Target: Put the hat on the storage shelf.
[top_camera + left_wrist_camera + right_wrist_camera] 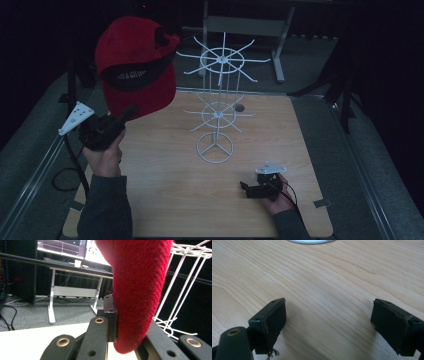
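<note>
A dim room with dark curtains surrounds a light wooden table [175,200], and a grey desk frame stands on the floor beyond its far edge. Near the table's centre stands a white wire display rack [218,107] with two tiers of radiating hooks on a ring base.

The left gripper [107,127], at about nine o'clock from the rack, is clamped on the edge of a red fabric baseball cap with a black inner band [135,65]. In the left gripper view the red cloth [140,290] is pinched between the two black jaws. The cap is lifted clear of the table and hangs at roughly ten o'clock from the rack's top tier, near the hook tips; whether it touches them I cannot tell.

The right gripper [250,189] rests low at about five o'clock from the rack's base, well apart from the cap. Its jaws stand wide apart over bare wood in the right gripper view, holding nothing.

As I judge it, the work is hanging the cap on the rack. Picking up and lifting look done. What remains is carrying the cap over a hook, settling it there and letting go.
</note>
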A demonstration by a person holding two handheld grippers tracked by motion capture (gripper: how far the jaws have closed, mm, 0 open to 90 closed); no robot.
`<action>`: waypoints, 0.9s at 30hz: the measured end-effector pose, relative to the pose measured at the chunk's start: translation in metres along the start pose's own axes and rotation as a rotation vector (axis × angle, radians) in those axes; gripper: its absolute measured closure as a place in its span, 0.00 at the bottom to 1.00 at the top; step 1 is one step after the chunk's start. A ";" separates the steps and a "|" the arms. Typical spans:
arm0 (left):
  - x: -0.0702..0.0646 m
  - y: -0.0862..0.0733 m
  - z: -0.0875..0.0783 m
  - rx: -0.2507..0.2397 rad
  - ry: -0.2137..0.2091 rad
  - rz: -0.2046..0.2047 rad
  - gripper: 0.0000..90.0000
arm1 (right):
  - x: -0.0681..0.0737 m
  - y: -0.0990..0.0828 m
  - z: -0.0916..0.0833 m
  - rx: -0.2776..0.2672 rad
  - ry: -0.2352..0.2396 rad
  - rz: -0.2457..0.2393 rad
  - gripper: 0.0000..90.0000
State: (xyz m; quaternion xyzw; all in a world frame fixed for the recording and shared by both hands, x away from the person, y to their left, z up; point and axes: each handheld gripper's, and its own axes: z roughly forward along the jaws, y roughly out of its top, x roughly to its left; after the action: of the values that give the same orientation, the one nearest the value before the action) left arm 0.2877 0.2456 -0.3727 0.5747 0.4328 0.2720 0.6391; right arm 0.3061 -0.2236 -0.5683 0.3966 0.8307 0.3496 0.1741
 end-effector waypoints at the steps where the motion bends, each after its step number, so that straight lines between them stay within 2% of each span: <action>1: -0.001 0.000 0.000 0.000 -0.002 -0.001 0.95 | 0.000 0.000 0.000 0.000 0.000 0.000 0.14; 16: -0.007 -0.001 -0.001 0.000 -0.022 0.012 0.95 | 0.000 0.000 0.000 0.000 0.000 0.000 0.14; 27: -0.005 0.001 -0.002 -0.016 -0.027 -0.002 0.95 | 0.000 0.000 0.000 0.000 0.000 0.000 0.14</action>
State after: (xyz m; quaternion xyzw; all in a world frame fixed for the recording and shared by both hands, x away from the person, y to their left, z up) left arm 0.2838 0.2424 -0.3706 0.5729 0.4224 0.2669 0.6497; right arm 0.3061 -0.2236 -0.5683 0.3966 0.8307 0.3497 0.1740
